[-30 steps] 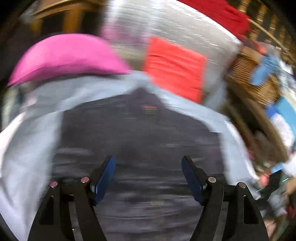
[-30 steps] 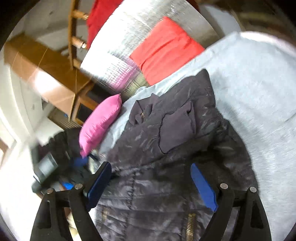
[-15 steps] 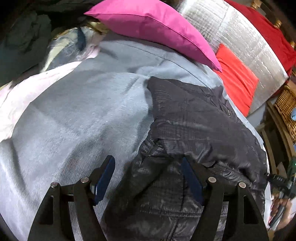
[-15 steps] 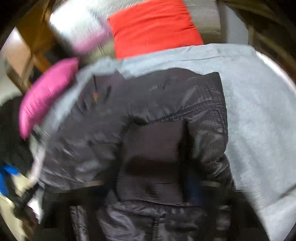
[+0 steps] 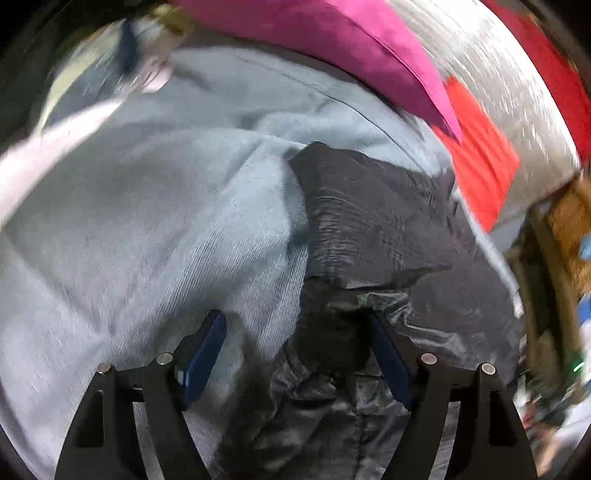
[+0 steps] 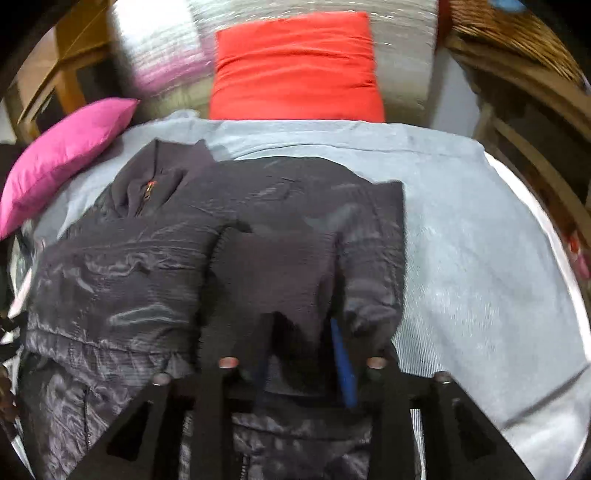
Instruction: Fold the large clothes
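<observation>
Jacket [image 6: 155,266], dark and quilted with a slight sheen, lies spread on a bed covered by a pale blue-grey blanket [image 6: 480,258]. In the right wrist view it fills the middle and the 8 o'clock part of the picture, its collar and small orange zip pull toward 11 o'clock. One sleeve [image 6: 273,273] is folded across the jacket's body, its ribbed cuff end toward 6 o'clock.

The right hand-held gripper [image 6: 303,350] sits at 6 o'clock, its jaws opening, with the dark cuff fabric between the blue pads [image 6: 343,365]. The picture is blurred there, so whether the pads touch the cloth cannot be told.

In the left wrist view the jacket [image 5: 369,229] occupies the centre and 4 o'clock area, the blanket [image 5: 147,229] lying toward 9 o'clock. The left hand-held gripper [image 5: 295,354] stands wide open at 6 o'clock over the jacket's edge; one pad is over the blanket, the other at the crumpled dark fabric, and nothing is gripped.

A pink pillow [image 6: 62,155] rests at 10 o'clock of the right view, just beside the jacket's collar. A red cushion [image 6: 295,66] leans at 12 o'clock against a silver quilted backing [image 6: 159,48]. Wicker furniture [image 6: 517,33] shows at 1 o'clock.
</observation>
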Motion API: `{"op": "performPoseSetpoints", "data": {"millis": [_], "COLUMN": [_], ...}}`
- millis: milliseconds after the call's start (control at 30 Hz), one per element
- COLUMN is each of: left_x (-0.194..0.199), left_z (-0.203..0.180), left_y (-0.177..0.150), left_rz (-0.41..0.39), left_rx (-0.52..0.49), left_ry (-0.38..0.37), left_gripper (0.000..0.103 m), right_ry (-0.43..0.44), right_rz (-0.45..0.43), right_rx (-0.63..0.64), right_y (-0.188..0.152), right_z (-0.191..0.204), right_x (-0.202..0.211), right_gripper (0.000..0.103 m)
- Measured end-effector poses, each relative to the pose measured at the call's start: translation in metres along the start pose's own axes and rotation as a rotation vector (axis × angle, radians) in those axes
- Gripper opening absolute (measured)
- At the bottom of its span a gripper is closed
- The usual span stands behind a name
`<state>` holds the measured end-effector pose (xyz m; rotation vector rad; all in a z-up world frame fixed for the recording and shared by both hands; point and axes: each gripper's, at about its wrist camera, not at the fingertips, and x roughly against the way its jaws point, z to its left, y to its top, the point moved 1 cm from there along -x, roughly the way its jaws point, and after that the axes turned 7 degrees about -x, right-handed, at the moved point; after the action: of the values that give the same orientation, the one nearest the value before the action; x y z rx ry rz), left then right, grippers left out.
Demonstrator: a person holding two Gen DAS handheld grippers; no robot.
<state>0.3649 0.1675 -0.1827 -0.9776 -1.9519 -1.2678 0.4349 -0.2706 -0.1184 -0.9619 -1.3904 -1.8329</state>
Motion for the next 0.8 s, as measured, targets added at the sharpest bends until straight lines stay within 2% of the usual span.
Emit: {"op": "performPoseSetpoints", "data": {"millis": [33,67,133,167,200,233,267,333,400,433,533,600,633,667,700,733,767,800], "left_x": [0.000,-0.001,0.006,0.010,0.014,0.019,0.021,0.017,0.005,-0.004,-0.028,-0.036,-0.041,-0.048,-0.050,-0.050,-0.048,-0.047], "left_z": [-0.002,-0.003,-0.006,-0.006,-0.004,-0.001,0.002,0.008,0.010,0.009,0.002,-0.001,-0.002,-0.004,-0.005,-0.007,-0.010,-0.013], "left_y": [0.000,0.000,0.002,0.004,0.007,0.015,0.022,0.041,0.059,0.067,0.084,0.090,0.094,0.099,0.099,0.103,0.106,0.110], "left_rz": [0.002,0.007,-0.011,-0.026,-0.038,-0.055,-0.064,-0.075,-0.060,-0.040,0.028,0.041,0.053,0.075,0.075,0.063,0.051,0.042], "left_rx": [-0.007,-0.012,-0.026,-0.025,-0.017,0.002,0.018,0.030,0.024,0.015,-0.025,-0.047,-0.060,-0.077,-0.084,-0.103,-0.123,-0.139], "left_ry": [-0.003,-0.007,-0.022,-0.035,-0.050,-0.082,-0.096,-0.115,-0.130,-0.131,-0.138,-0.140,-0.149,-0.138,-0.137,-0.141,-0.141,-0.139], "left_gripper": [0.068,0.067,0.066,0.067,0.070,0.077,0.082,0.082,0.082,0.082,0.079,0.063,0.034,0.014,0.013,0.011,0.010,0.010], "right_ry": [-0.002,-0.001,-0.037,-0.011,0.061,0.194,0.280,0.486,0.659,0.731,0.864,0.917,0.900,0.871,0.851,0.844,0.846,0.853], "right_rz": [-0.008,-0.035,-0.143,-0.186,-0.222,-0.231,-0.209,-0.118,-0.014,0.039,0.131,0.209,0.229,0.240,0.286,0.375,0.433,0.424], "right_rx": [-0.022,-0.036,-0.059,-0.080,-0.103,-0.107,-0.080,0.023,0.052,0.045,0.044,0.045,0.043,0.038,0.025,-0.007,-0.046,-0.048], "right_y": [0.001,0.004,0.012,0.011,0.009,0.007,0.004,-0.008,-0.021,-0.027,-0.036,-0.037,-0.039,-0.042,-0.051,-0.057,-0.063,-0.065], "right_z": [-0.002,-0.003,0.001,0.005,0.014,0.033,0.051,0.110,0.157,0.181,0.237,0.263,0.274,0.277,0.277,0.281,0.278,0.274], "right_x": [0.006,0.015,0.047,0.061,0.075,0.087,0.090,0.084,0.070,0.060,0.032,0.009,-0.006,-0.018,-0.030,-0.054,-0.070,-0.072], "right_gripper": [0.074,0.075,0.076,0.076,0.078,0.081,0.084,0.084,0.084,0.084,0.084,0.084,0.084,0.084,0.084,0.082,0.077,0.074]}}
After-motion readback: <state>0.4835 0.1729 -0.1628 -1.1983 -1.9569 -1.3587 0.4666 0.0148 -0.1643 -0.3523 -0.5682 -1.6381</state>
